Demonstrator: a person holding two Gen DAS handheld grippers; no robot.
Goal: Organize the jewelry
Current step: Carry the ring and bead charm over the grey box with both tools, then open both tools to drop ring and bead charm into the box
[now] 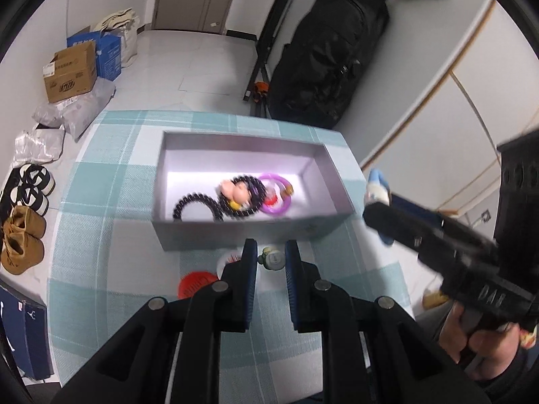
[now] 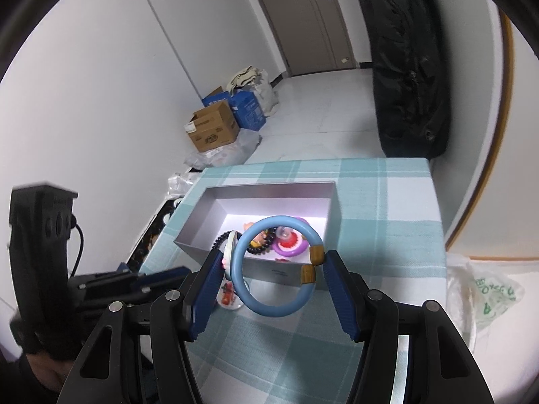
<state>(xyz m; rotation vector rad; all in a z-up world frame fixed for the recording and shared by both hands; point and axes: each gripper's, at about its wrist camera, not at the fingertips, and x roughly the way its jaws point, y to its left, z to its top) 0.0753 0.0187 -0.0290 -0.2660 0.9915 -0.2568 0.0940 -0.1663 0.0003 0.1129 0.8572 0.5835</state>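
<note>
An open silver box (image 1: 242, 235) stands on the teal checked tablecloth (image 1: 111, 208). It holds a black bead bracelet (image 1: 198, 206), a purple ring (image 1: 274, 198) and pink trinkets. My left gripper (image 1: 271, 259) hovers just before the box's near wall, its jaws slightly apart around a small green-white trinket (image 1: 273, 260). My right gripper (image 2: 274, 269) is shut on a blue bangle (image 2: 249, 298) with brown clasps, held above the box's near wall (image 2: 279, 271); a small white charm (image 2: 230, 245) hangs at the left finger.
A red disc (image 1: 195, 284) and a white round piece (image 1: 229, 261) lie on the cloth under my left gripper. Boxes (image 1: 70, 74), bags and shoes (image 1: 23, 239) sit on the floor left of the table. A black bag (image 1: 323, 60) stands behind it.
</note>
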